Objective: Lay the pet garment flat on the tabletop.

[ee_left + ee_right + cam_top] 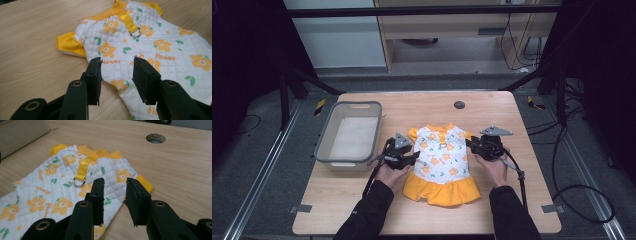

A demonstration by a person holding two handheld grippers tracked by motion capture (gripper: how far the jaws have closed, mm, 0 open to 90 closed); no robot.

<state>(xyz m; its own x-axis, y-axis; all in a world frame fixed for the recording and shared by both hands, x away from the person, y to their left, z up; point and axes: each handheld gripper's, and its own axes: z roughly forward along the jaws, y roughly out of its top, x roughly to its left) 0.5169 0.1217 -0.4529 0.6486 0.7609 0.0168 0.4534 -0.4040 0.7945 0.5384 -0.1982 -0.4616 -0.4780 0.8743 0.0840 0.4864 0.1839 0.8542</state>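
Wooden table (512,115) bearing the dress (443,160) at frame centre—left gripper (414,157) and right gripper (469,143) hovering released at its sides, ideally regripping both edges evenly—grey bin (326,145) sitting left.

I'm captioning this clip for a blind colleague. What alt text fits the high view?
A small white dress with orange flowers and a yellow skirt lies flat on a wooden table, between the left gripper and right gripper, each held in a hand, jaws open beside it. A grey bin sits to the left.
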